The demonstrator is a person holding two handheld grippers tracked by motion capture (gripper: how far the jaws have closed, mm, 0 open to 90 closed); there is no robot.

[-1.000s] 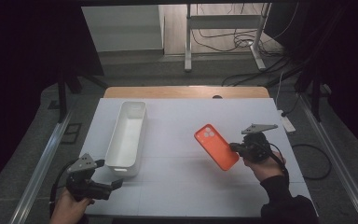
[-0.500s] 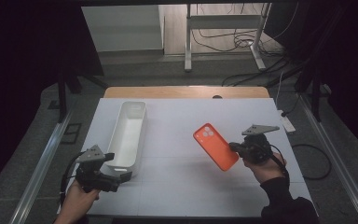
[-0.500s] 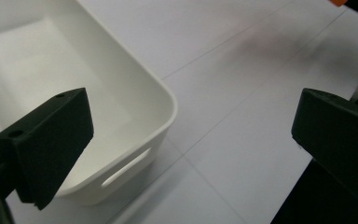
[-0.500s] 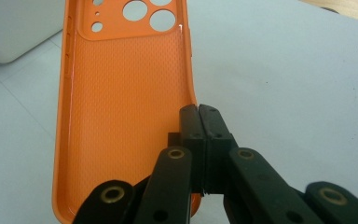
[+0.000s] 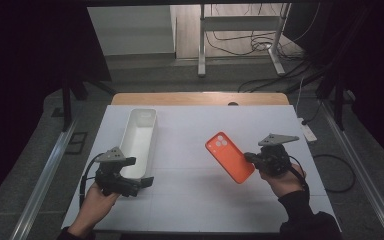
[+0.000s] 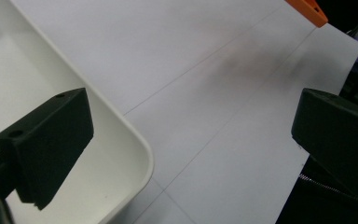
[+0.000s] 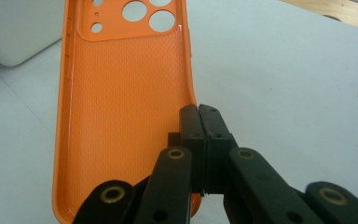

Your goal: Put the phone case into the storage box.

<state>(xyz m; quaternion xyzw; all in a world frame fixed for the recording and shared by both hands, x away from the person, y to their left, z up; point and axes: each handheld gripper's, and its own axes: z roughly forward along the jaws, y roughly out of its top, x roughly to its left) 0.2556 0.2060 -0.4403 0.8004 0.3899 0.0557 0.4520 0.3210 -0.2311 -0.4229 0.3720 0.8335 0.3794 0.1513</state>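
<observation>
right gripper (image 7: 198,114) pinches the orange phone case (image 7: 126,107) edge; left gripper (image 6: 186,140) gapes wide.

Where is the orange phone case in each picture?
High view: the orange phone case is right of centre, pinched at its edge by the right tongs.
Left gripper view: just a corner of it at the top right.
Right gripper view: it covers the left and middle, inside facing up.
Shared landmark: the white tray, at left in the high view, lower left in the left gripper view, upper left in the right gripper view.
</observation>
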